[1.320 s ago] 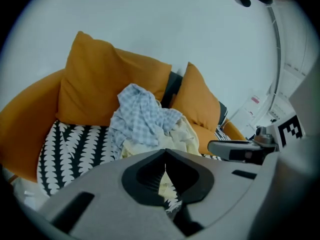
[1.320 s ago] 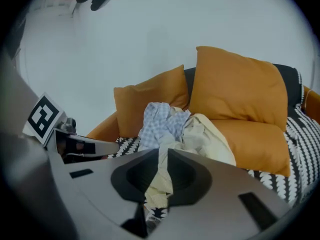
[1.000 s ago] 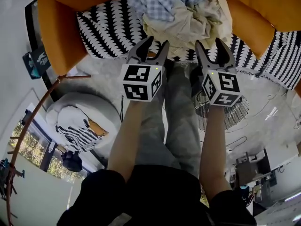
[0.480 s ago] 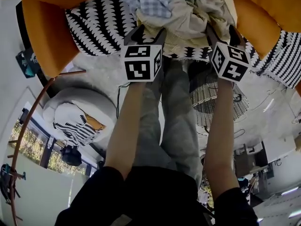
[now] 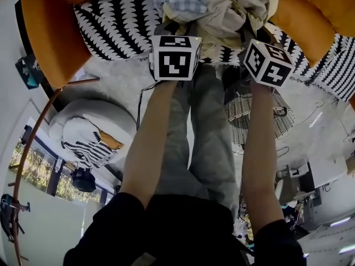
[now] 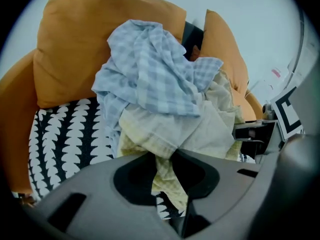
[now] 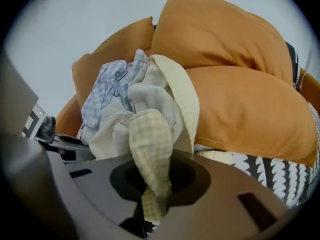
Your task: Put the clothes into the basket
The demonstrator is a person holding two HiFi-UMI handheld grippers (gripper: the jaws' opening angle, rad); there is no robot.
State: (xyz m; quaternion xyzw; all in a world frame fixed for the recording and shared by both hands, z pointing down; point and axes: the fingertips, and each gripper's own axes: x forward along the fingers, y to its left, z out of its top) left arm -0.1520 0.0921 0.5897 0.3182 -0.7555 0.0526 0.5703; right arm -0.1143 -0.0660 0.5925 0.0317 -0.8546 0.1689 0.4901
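A heap of clothes lies on an orange armchair: a blue checked shirt (image 6: pixel 150 69) on top, pale yellow and cream cloth (image 6: pixel 200 129) under it. My left gripper (image 6: pixel 170 159) is sunk into the heap's near edge, its jaws closing on a fold of yellow checked cloth pinched between them. My right gripper (image 7: pixel 152 184) is closing too, with a cream checked fold (image 7: pixel 150 139) caught between its pads. In the head view both marker cubes hide the jaws of the left gripper (image 5: pixel 176 31) and right gripper (image 5: pixel 254 36). A wicker basket (image 5: pixel 237 112) stands on the floor below, by my right arm.
Orange cushions (image 7: pixel 235 109) back the heap, on a black-and-white patterned seat cushion (image 5: pixel 111 21). A white pouf (image 5: pixel 97 118) with a striped cloth sits at the left. A curved wooden rail (image 5: pixel 30 143) arcs beside it. My legs stand between chair and basket.
Both grippers have gone down and forward from above the chair's front edge into the heap. Their jaws, wide apart a second ago, have come together on cloth.
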